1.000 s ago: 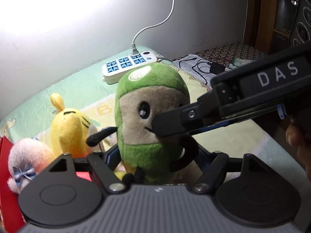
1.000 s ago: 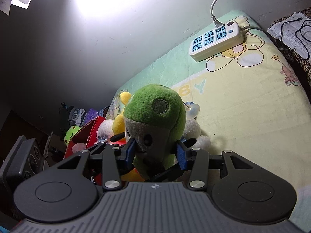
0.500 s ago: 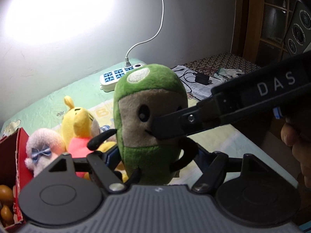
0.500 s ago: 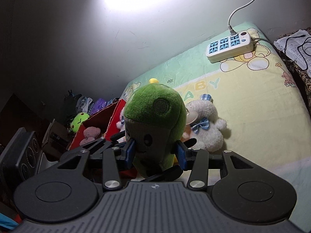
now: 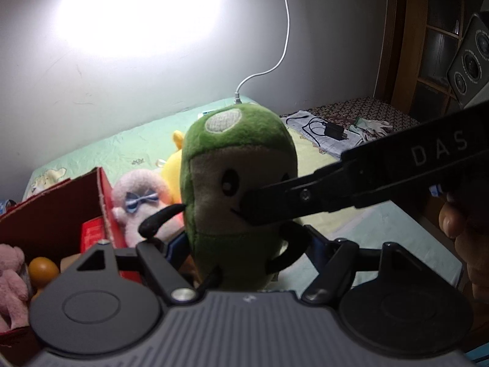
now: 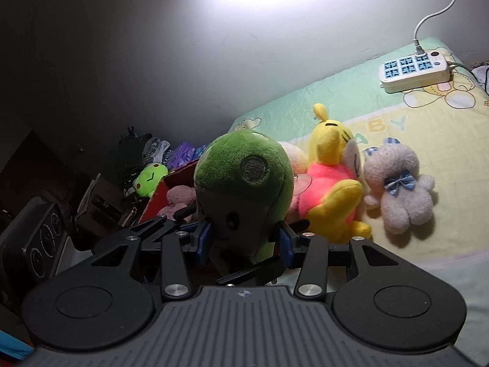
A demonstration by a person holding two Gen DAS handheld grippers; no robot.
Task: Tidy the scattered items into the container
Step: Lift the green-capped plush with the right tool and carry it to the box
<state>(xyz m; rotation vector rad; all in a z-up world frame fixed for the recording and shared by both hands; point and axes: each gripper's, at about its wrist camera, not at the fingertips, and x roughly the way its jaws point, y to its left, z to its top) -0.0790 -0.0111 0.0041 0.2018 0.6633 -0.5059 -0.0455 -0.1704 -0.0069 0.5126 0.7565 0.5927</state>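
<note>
Both pairs of jaws clamped on the same green plush toy (image 5: 238, 189): left gripper (image 5: 241, 244) pinching its lower body from either side, right gripper (image 6: 243, 240) squeezing it just under the face, blue pads (image 6: 203, 238) pressed into the fabric. Held upright, clear of the bedsheet (image 6: 428, 128). Right gripper's black finger crossed in front of the toy's face in the left wrist view, a hand (image 5: 467, 244) visible behind it at the right edge. Left of the jaws and lower: red cardboard box (image 5: 61, 211), open, with a pink plush (image 5: 12, 275) and an orange ball (image 5: 42, 269) inside. Beyond the jaws, lying on the sheet: 1 yellow-and-pink plush (image 6: 330, 189) and 1 pale bear with a blue bow (image 6: 397, 189). Farther back, near the wall: white power strip (image 6: 415, 70).
</note>
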